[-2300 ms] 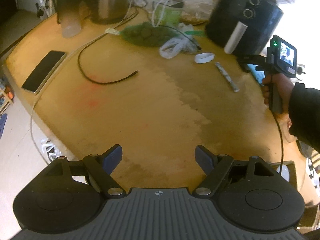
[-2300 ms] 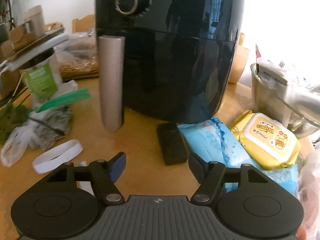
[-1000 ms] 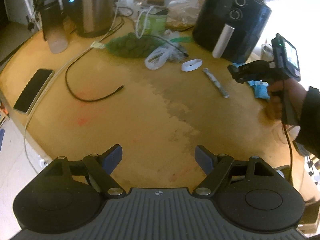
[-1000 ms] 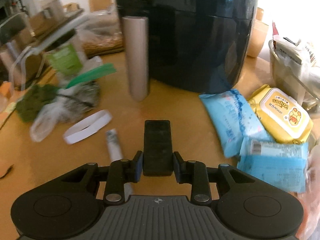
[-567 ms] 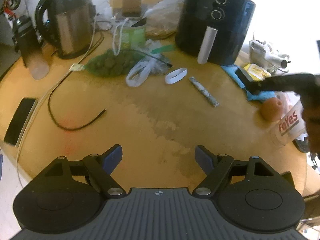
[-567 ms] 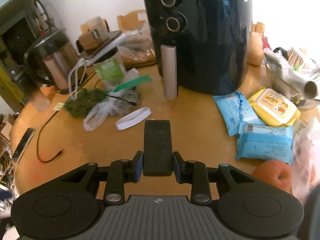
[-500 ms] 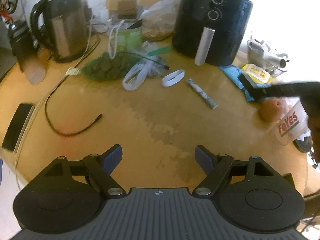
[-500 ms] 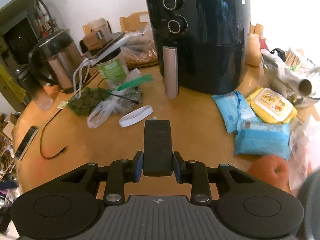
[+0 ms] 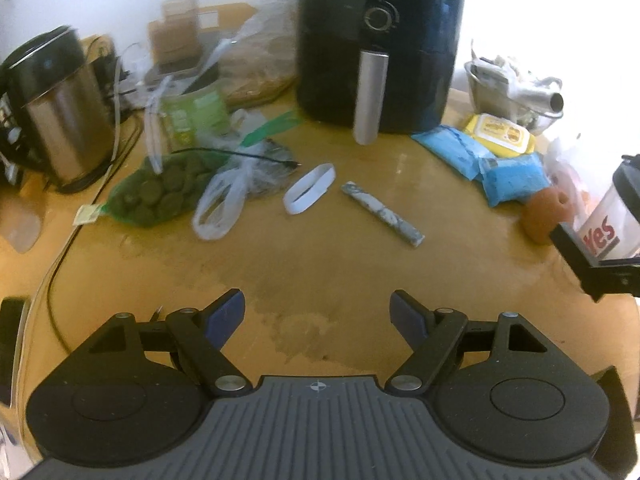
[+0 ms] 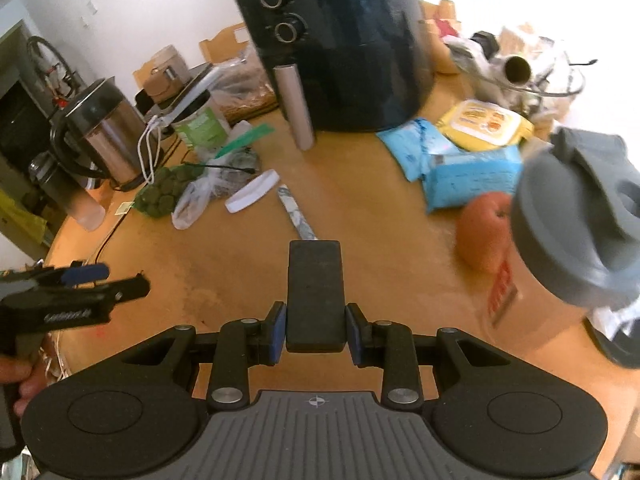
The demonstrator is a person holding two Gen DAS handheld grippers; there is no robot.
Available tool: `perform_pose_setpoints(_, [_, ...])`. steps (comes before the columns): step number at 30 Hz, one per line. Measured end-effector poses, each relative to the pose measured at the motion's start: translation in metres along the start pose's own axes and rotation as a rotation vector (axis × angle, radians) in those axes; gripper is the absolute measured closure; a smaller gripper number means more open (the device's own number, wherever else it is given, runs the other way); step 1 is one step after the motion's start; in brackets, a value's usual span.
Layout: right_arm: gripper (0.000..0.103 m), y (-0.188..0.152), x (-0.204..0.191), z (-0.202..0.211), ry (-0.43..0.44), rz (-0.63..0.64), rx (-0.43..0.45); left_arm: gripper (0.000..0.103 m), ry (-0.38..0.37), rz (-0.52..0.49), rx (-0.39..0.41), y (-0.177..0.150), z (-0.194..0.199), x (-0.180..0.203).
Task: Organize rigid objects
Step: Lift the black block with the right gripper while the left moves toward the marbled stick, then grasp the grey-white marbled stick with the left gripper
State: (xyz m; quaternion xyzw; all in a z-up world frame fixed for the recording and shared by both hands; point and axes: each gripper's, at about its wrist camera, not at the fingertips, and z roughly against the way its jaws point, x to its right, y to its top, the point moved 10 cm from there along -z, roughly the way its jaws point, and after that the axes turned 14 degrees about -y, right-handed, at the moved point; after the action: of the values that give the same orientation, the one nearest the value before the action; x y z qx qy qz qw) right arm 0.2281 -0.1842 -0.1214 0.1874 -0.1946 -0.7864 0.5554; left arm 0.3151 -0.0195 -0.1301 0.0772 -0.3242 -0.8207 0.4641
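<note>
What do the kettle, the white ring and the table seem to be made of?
Kettle: probably brushed steel, judging by its dull grey sheen, with a black handle, likely plastic. White ring: looks like matte plastic or rubber; cannot tell which. Table: seems varnished wood, yellow-brown, glossy, with worn dull patches.

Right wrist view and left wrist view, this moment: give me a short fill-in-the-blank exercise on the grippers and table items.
1. The right gripper is shut on a flat ____ rectangular block.
2. The left gripper has its jaws ____, with nothing between them.
3. The white oval band lies on the wooden table beside a marbled grey ____.
4. The black air fryer shows ____ round dials.

Missing words: black; open; stick; two
</note>
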Motion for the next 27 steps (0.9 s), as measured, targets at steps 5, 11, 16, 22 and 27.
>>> perform_pose_setpoints(5, [0.069, -0.008, 0.009, 0.007, -0.035, -0.003, 0.014, 0.023, -0.014, -0.050, -0.020, 0.007, -0.022, 0.010])
perform_pose_setpoints(11, [0.069, -0.020, 0.018, 0.008, -0.084, 0.001, 0.011, 0.023, -0.034, -0.091, -0.035, 0.014, -0.042, 0.023])
perform_pose_setpoints(16, [0.069, -0.027, 0.024, 0.009, -0.105, -0.012, 0.007, 0.023, -0.042, -0.109, -0.035, 0.023, -0.057, 0.029])
perform_pose_setpoints(22, [0.069, -0.030, 0.032, 0.015, -0.121, -0.041, 0.013, 0.023, -0.038, -0.121, -0.047, 0.032, -0.083, 0.032])
perform_pose_setpoints(27, [0.069, -0.035, 0.039, 0.022, -0.134, -0.071, 0.017, 0.023, -0.038, -0.113, -0.061, 0.039, -0.109, 0.029])
